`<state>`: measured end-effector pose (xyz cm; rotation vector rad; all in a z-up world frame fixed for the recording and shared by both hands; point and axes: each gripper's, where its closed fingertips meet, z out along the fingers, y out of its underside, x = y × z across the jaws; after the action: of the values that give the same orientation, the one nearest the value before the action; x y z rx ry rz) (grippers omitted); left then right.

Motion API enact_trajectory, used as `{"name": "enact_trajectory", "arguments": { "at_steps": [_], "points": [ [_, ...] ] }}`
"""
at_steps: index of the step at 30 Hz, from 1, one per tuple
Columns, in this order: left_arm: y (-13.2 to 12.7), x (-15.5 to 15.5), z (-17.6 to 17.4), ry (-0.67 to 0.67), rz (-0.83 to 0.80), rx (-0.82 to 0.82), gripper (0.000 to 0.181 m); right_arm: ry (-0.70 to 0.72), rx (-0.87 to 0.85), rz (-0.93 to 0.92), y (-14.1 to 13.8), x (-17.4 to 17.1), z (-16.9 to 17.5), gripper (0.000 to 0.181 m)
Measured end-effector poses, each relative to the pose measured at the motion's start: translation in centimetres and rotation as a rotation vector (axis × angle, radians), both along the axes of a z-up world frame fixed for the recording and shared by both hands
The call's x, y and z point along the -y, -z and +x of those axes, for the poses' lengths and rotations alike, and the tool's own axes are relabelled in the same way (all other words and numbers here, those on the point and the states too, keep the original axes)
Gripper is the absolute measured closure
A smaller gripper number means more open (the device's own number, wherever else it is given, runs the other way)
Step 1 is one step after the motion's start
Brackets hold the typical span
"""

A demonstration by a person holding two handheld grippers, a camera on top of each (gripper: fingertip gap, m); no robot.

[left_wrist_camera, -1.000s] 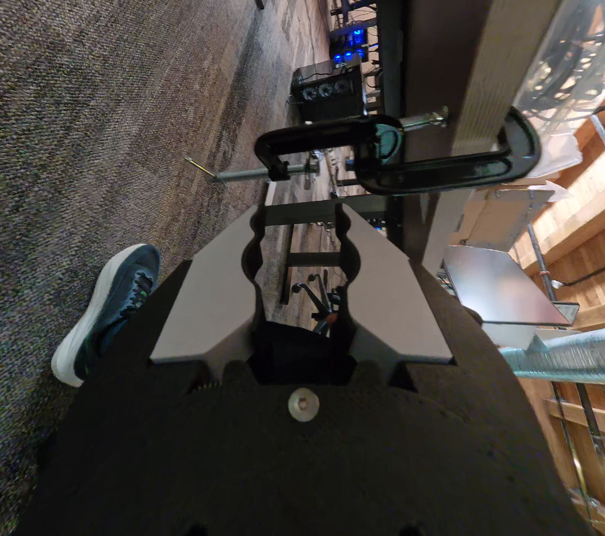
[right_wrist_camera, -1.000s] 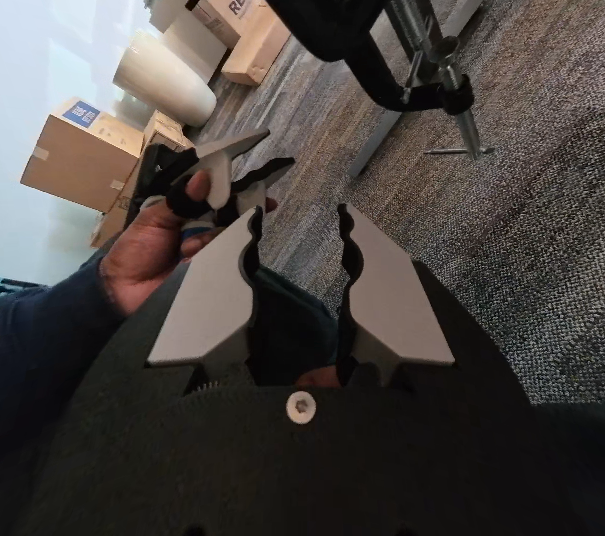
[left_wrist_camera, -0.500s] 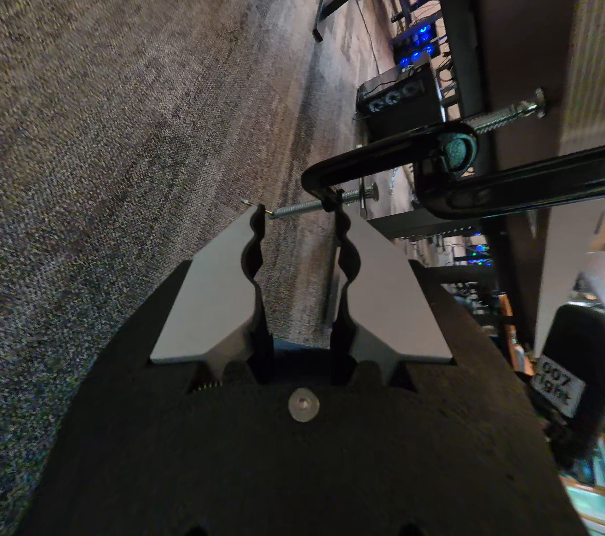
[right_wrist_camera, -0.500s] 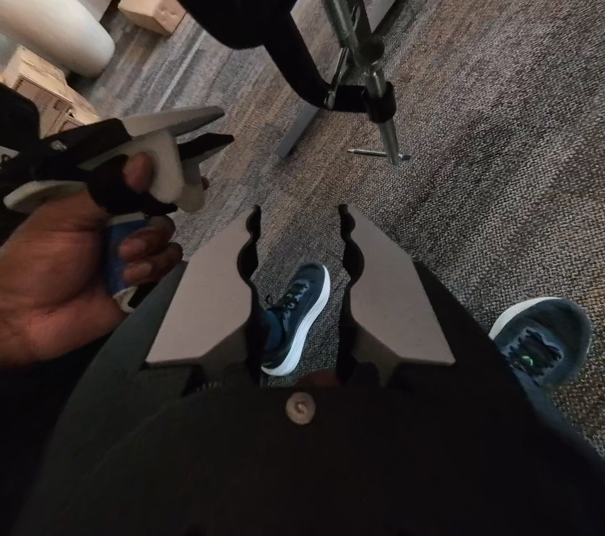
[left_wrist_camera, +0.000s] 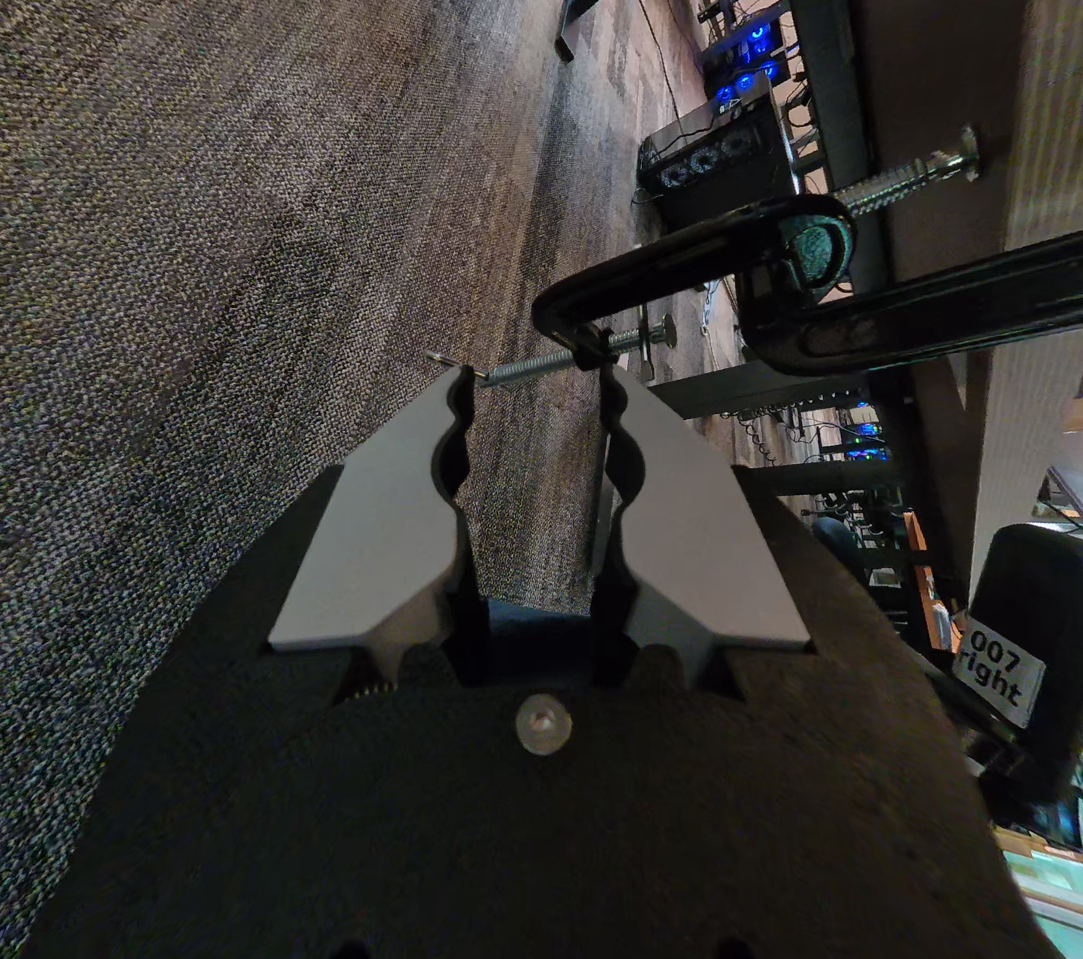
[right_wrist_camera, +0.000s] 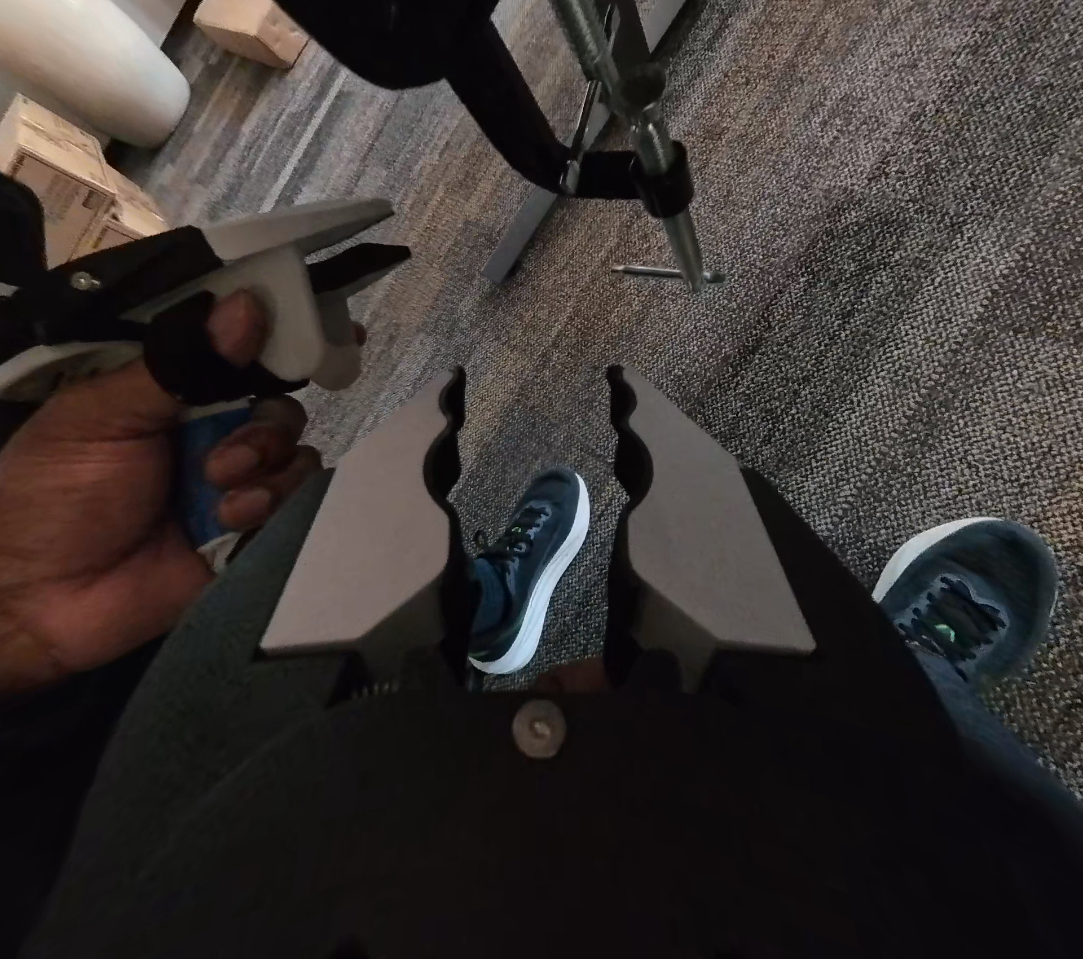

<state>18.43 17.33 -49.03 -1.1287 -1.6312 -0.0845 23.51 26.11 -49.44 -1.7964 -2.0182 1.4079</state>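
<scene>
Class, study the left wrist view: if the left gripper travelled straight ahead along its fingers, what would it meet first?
Probably the threaded screw of the black C-clamp, crossing just past the open left gripper; depth is uncertain.

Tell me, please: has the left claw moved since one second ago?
Yes. The left claw has come closer to the black metal C-clamp; its tips now flank the clamp's threaded steel screw.

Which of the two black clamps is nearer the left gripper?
The lower C-clamp, whose threaded screw runs just past the left gripper, jaws open. The other clamp sits farther right, gripping the table edge.
</scene>
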Motion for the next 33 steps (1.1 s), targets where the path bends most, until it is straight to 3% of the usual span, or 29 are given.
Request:
{"name": "enact_trajectory", "arguments": {
  "at_steps": [33],
  "points": [
    [0.87, -0.16, 0.65, 0.019, -0.034, 0.039, 0.123, -0.013, 0.027, -0.030, 0.22, 0.34, 0.33, 0.127]
  ]
}}
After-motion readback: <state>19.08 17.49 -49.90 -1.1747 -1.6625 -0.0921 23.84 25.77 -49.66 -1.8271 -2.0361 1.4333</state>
